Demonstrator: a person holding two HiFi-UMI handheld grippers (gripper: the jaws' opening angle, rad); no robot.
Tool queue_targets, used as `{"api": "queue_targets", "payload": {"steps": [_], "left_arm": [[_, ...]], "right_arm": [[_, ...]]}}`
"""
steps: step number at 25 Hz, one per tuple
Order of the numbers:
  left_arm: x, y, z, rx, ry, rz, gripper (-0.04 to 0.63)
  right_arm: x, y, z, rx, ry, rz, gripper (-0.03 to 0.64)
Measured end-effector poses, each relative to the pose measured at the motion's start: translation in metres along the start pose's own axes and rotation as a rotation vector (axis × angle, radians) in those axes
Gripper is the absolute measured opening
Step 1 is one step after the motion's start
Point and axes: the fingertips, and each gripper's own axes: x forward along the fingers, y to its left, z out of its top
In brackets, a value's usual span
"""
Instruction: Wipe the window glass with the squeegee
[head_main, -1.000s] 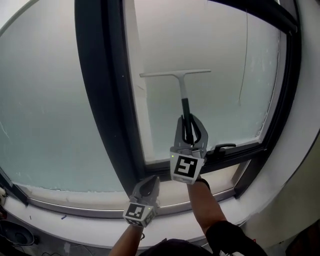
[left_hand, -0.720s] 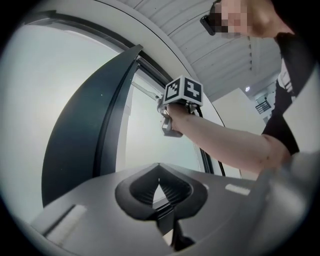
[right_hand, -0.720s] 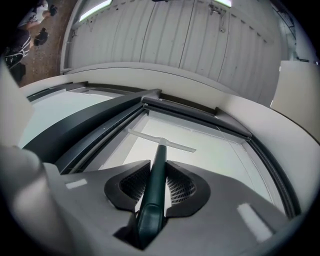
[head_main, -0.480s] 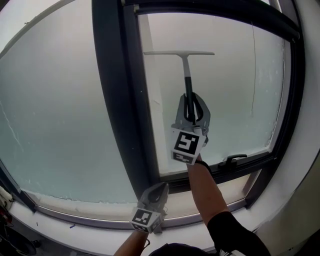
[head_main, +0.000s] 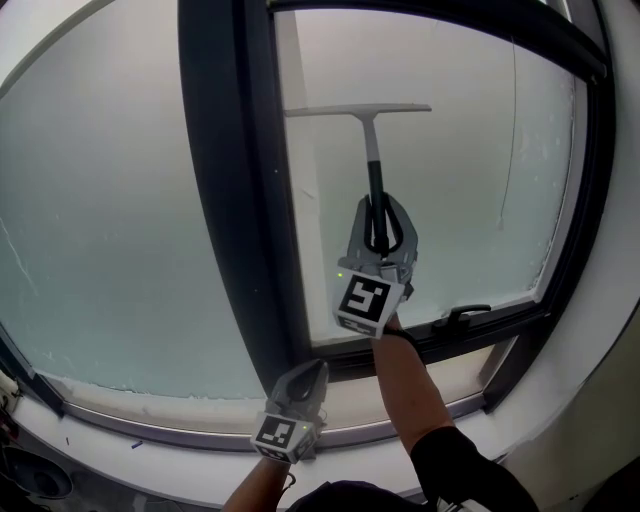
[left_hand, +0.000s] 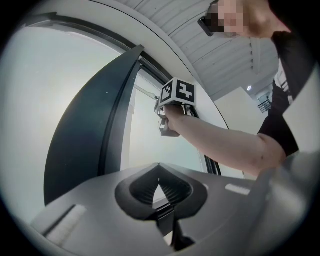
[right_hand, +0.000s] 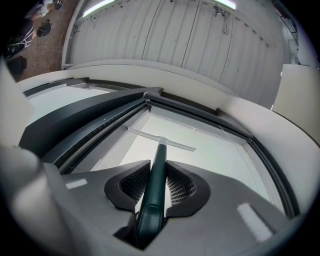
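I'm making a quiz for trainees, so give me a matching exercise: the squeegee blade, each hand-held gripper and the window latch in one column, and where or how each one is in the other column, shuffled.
Column one
1. squeegee blade
2. left hand-held gripper
3. right hand-held gripper
4. window latch

Column two
A. on the lower frame bar
B. shut on nothing, down by the sill
C. across the upper part of the pane
D. shut on the dark squeegee handle

Pairs: 1-C, 2-B, 3-D, 4-A
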Motion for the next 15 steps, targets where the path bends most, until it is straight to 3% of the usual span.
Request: {"api": "queue_targets", "payload": {"steps": [15], "left_arm": [[0.0, 0.0, -0.001, -0.007, 0.009, 0.049, -0.002]], "right_arm": [[-0.037, 0.008, -0.02, 0.018, 0.031, 0.023, 0.1]]}}
